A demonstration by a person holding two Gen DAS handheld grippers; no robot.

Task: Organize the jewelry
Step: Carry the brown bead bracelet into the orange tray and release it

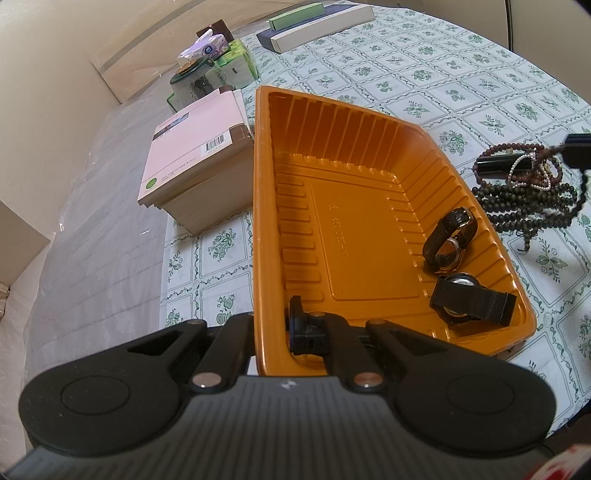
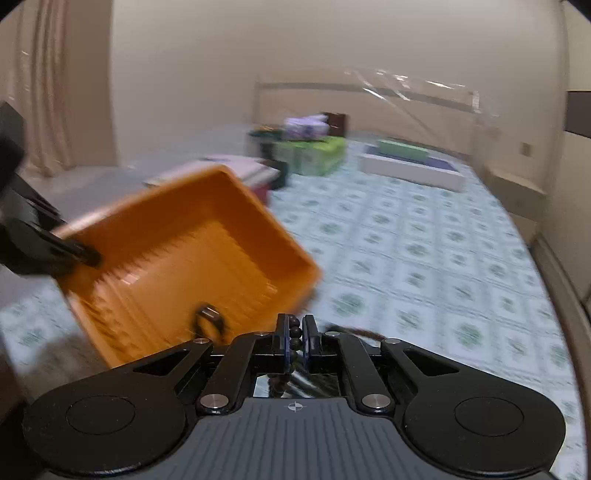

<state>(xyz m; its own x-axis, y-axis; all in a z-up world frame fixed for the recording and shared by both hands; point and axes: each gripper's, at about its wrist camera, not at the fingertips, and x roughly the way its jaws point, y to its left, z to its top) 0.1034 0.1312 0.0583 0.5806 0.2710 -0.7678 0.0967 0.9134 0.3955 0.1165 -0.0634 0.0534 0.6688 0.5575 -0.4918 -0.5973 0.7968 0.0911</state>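
An orange plastic tray (image 1: 354,236) sits on the patterned tablecloth, with my left gripper (image 1: 275,328) shut on its near wall. Two dark-strapped watches (image 1: 448,240) (image 1: 469,301) lie in the tray's right end. To the right of the tray is a pile of dark bead necklaces (image 1: 528,192) with a black tube (image 1: 498,164) on it. In the right wrist view, my right gripper (image 2: 295,330) is shut on a strand of dark beads (image 2: 294,332), lifted above the table beside the tray (image 2: 184,266). This view is blurred. The left gripper (image 2: 86,256) shows there on the tray's rim.
A stack of books (image 1: 195,158) stands just left of the tray. Behind it are a glass jar (image 1: 194,79), a green box with tissues (image 1: 236,59) and flat boxes (image 1: 317,26) at the far end. A wall and plastic-wrapped headboard (image 2: 369,96) lie beyond.
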